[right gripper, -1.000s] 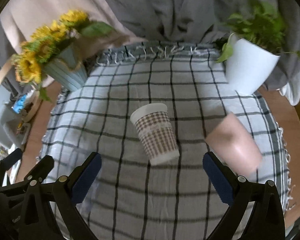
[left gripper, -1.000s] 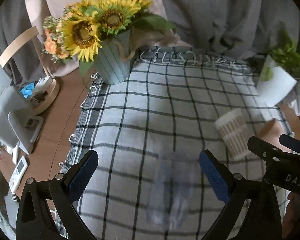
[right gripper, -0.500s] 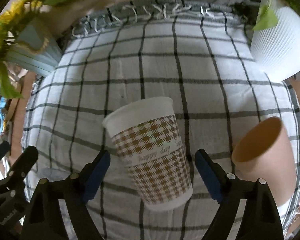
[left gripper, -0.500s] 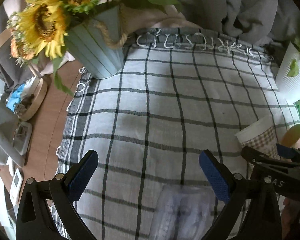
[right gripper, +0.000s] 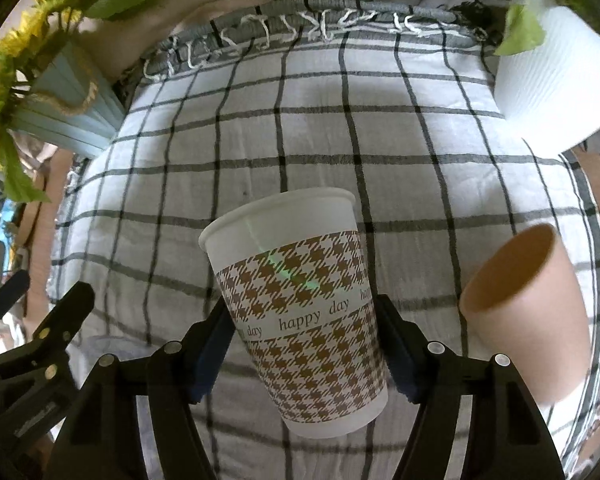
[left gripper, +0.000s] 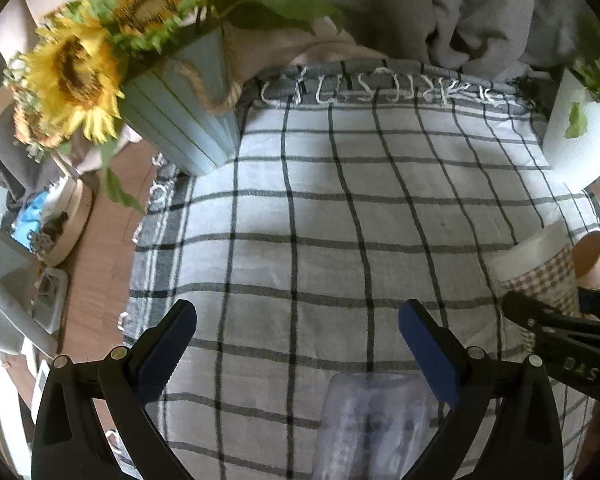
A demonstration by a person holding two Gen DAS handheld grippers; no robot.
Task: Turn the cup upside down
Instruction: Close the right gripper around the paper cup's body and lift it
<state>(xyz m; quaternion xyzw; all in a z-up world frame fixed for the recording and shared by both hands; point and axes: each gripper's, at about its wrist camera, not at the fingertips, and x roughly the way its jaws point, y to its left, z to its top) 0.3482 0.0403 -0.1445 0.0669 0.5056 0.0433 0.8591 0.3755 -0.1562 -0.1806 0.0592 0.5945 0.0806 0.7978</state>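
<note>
A white paper cup with a brown houndstooth band (right gripper: 300, 312) stands on the checked cloth (right gripper: 340, 140), rim up and a little tilted. My right gripper (right gripper: 304, 344) has closed around its middle, with a blue pad touching each side. The same cup shows at the right edge of the left wrist view (left gripper: 536, 276). A plain tan cup (right gripper: 528, 312) stands to its right, mouth up. My left gripper (left gripper: 296, 344) is open and empty above the cloth, over a clear plastic cup (left gripper: 372, 424) lying below it.
A pale blue vase of sunflowers (left gripper: 180, 120) stands at the cloth's back left. A white ribbed plant pot (right gripper: 556, 88) stands at the back right. Wooden table edge and clutter (left gripper: 40, 240) lie to the left.
My right gripper has moved forward and down and closed on the patterned cup. My left gripper has moved forward and stayed open.
</note>
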